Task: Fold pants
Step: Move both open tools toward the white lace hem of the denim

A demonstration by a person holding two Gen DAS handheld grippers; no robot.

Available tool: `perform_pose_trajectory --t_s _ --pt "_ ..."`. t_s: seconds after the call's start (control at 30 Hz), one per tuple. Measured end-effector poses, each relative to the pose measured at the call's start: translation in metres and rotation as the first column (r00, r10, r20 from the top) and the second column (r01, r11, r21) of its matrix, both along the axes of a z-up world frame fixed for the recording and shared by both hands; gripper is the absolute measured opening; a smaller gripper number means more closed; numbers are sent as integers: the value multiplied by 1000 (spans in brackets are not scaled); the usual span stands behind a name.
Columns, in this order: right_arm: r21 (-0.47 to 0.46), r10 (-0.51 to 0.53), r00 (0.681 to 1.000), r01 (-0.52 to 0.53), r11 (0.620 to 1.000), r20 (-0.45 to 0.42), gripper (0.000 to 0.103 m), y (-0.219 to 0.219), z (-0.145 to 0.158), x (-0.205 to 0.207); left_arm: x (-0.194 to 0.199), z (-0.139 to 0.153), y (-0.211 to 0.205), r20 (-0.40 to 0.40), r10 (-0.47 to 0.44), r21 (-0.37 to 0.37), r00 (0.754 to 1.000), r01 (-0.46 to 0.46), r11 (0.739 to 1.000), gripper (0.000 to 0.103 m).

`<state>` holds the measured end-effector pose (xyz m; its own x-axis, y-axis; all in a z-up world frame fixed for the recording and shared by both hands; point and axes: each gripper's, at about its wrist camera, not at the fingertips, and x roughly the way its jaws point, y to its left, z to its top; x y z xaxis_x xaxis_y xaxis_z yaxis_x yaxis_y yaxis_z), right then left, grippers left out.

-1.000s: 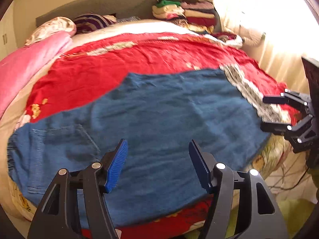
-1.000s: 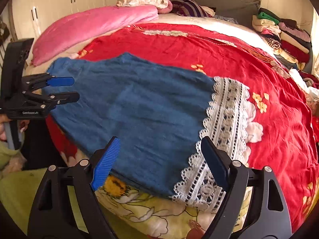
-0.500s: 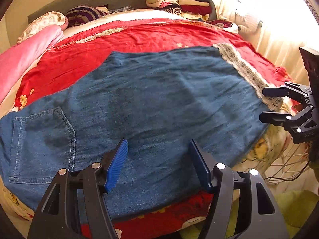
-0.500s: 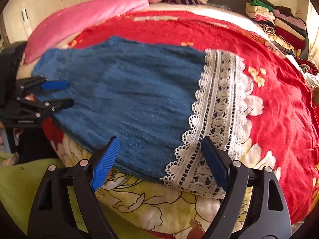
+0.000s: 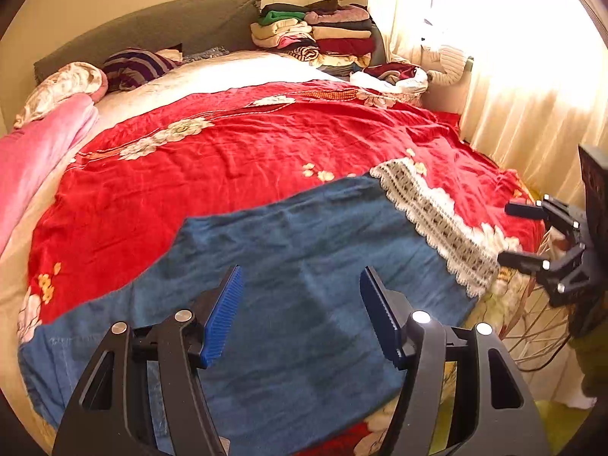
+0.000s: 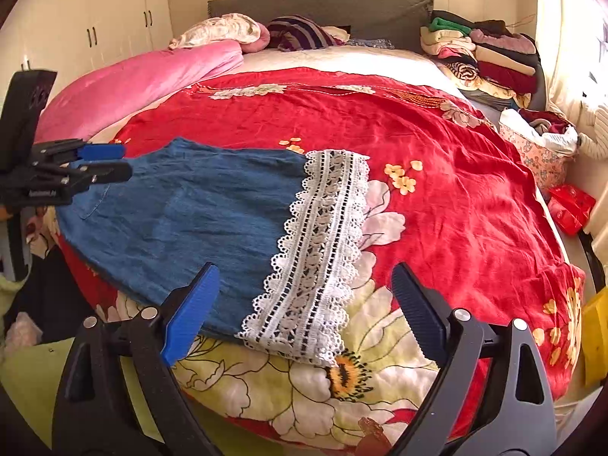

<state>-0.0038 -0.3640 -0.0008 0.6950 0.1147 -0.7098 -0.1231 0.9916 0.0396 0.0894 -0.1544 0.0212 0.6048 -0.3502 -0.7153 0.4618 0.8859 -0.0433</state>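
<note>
Both sets of jaws stand wide apart and hold nothing. The left gripper [image 5: 298, 313] hovers over the near edge of the one pair of blue denim pants [image 5: 304, 266], its two blue ribbed pads [image 5: 224, 315] level and pointing across the bed. The right gripper [image 6: 304, 307] hovers just off the foot of the bed, its jaws framing the white lace hem [image 6: 315, 250] of the pants, which lies directly ahead between the pads and drapes slightly over the edge.

The pants lie spread flat on the red floral bedspread [image 6: 437, 190], waist end toward the left jaws, lace hem toward the right jaws. Each gripper shows in the other's view: the right one at the far right edge of the left view [image 5: 532, 235], just beyond the lace hem [image 5: 437, 220], the left one at the far left of the right view [image 6: 98, 163], beside the waist end.

Farther out from both jaws: one rolled pink blanket [image 6: 144, 79], one striped pillow [image 6: 300, 32], one grey headboard [image 6: 323, 3], and one stack of folded clothes [image 5: 323, 34] in the far corner.

Only the right view shows the white wardrobe doors [image 6: 91, 30] and a red packet [image 6: 570, 205] beside the bed; only the left view shows the bright curtain [image 5: 532, 114]
</note>
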Motion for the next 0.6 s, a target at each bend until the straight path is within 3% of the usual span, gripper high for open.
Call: perform_pose_trajectory --t_s 0.33,0.6 --pt "81 -51 998 55 995 -48 86 -13 -21 0 57 -12 -46 -40 -66 5 997 66 998 63" --pt "118 -53 994 65 991 -98 86 -7 -39 7 98 -42 -65 -81 -97 9 992 98 995 63"
